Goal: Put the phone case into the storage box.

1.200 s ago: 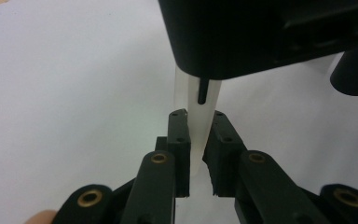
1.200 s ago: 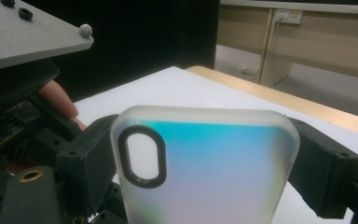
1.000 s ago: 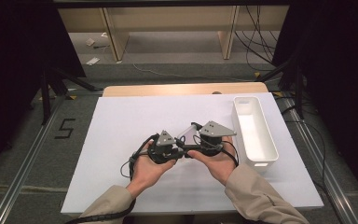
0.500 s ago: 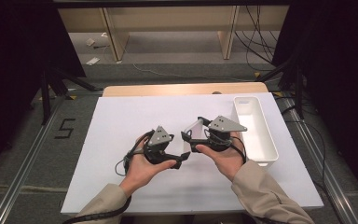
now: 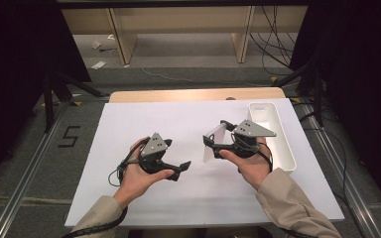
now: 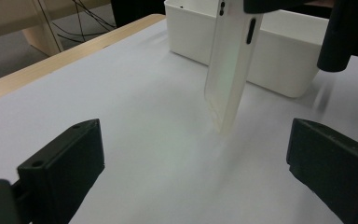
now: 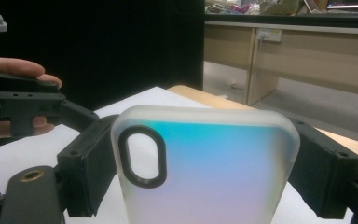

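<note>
High view shows your right gripper (image 5: 213,140) clamping the translucent phone case (image 5: 213,143) by its two edges, hanging clear above the worktop (image 5: 144,119) beside the white bin (image 5: 284,148). Your left gripper (image 5: 181,167), jaws just opened and empty, sits apart, so the case rides on one grip.

The mat (image 5: 144,124) lies on the table (image 5: 178,94). The bin (image 5: 278,144) stands on the mat along its right edge. The case (image 5: 214,141) hangs above the mat just left of the bin, upright between the right gripper's (image 5: 213,141) jaws. The left gripper (image 5: 181,168) hovers over the mat farther left of the bin, nearer the person, apart from the case.
</note>
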Motion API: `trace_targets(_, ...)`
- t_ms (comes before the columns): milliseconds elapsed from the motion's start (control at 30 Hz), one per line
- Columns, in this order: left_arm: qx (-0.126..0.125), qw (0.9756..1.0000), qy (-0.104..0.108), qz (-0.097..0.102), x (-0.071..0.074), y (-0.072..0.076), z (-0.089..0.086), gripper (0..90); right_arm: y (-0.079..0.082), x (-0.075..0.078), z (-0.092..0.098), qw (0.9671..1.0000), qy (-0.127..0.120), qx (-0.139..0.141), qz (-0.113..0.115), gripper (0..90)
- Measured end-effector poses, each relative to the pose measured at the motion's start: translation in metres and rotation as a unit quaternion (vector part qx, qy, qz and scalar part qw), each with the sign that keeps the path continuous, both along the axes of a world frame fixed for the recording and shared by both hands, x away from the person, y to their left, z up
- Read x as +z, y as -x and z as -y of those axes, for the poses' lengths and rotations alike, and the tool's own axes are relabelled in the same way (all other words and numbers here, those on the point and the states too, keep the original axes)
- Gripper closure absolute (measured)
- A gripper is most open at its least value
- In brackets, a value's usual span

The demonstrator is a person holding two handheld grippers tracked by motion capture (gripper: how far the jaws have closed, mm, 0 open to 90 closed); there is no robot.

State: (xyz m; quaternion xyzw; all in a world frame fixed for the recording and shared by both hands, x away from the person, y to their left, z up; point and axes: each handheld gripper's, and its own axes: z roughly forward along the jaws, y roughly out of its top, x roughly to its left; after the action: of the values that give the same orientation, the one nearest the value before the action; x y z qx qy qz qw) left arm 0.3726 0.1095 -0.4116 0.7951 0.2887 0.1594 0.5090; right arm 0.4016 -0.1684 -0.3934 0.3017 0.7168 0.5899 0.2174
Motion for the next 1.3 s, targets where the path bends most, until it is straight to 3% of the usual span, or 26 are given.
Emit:
trace_targets(767,0.02,0.9998,0.003,0.002,-0.009,0.0,-0.024,1.3,-0.005,0.017,0.032,0.999,-0.022,-0.038,0.014,18.0)
trace_targets(1300,0.031,0.9995,-0.004,0.005,-0.013,-0.001,-0.04,0.0,-0.008,0.023,0.041,0.998,-0.03,-0.052,0.02,18.0)
